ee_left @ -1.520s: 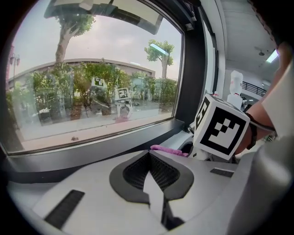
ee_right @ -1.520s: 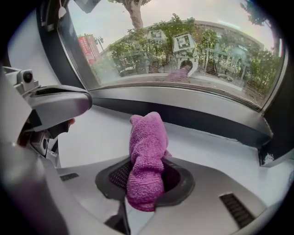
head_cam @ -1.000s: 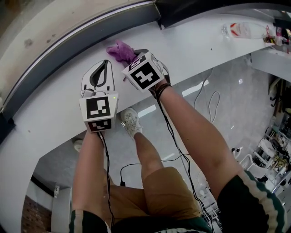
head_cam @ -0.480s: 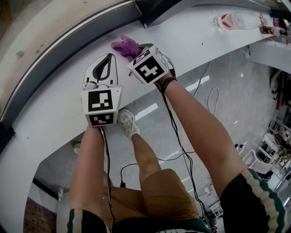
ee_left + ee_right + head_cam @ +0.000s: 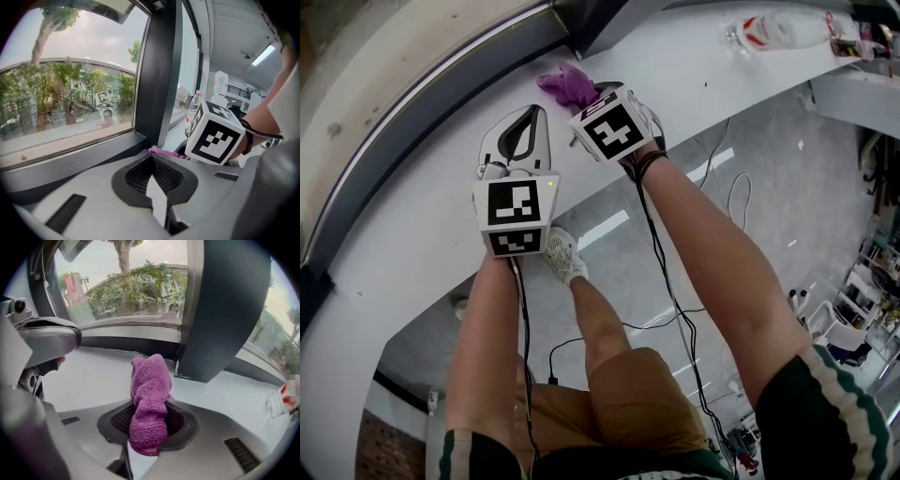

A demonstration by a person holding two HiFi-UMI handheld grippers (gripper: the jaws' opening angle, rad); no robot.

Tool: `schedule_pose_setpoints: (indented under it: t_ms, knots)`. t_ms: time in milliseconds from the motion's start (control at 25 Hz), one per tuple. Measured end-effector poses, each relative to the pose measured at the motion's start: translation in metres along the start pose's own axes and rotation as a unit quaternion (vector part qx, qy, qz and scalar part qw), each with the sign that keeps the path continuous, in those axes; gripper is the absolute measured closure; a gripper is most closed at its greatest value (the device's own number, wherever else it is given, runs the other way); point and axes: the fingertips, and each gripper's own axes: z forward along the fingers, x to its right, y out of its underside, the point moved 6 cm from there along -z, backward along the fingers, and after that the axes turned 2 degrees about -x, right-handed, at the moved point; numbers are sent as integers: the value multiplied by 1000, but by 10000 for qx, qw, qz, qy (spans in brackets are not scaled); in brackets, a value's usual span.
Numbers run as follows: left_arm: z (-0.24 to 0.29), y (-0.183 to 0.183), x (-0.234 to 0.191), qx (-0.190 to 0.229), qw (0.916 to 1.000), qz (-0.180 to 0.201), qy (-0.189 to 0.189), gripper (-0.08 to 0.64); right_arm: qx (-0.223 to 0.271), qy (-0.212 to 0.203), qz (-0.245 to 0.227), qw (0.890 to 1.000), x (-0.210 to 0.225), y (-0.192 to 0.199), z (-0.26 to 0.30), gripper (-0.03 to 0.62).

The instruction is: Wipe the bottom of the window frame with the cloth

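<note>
A purple cloth [image 5: 150, 399] sticks out of my right gripper [image 5: 149, 405], which is shut on it. The cloth's free end rests on the white sill [image 5: 93, 376], just short of the dark bottom rail of the window frame [image 5: 131, 344] and next to the dark upright post [image 5: 225, 310]. In the head view the cloth [image 5: 567, 84] lies ahead of the right gripper [image 5: 586, 96]. My left gripper [image 5: 528, 114] is beside it on the left, over the sill. It is shut with nothing in it, as the left gripper view [image 5: 151, 155] also shows.
A plastic bottle [image 5: 769, 30] lies on the sill far to the right, also seen as a bottle [image 5: 281, 401] in the right gripper view. The sill's near edge [image 5: 609, 202] drops to the floor, where the person's legs and trailing cables are.
The right gripper has slid the cloth to the right along the sill, closer to the dark upright post. The left gripper has followed beside it.
</note>
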Motion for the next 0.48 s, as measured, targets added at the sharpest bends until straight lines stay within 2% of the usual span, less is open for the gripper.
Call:
schedule_pose_setpoints:
  t_ms: [160, 480]
  knots:
    - [5, -4, 5, 1, 10000, 28, 45, 551, 69, 179, 281, 9994, 16, 3, -3, 472]
    - [7, 7, 17, -85, 9999, 16, 91, 551, 141, 121, 171, 9997, 12, 6, -3, 474]
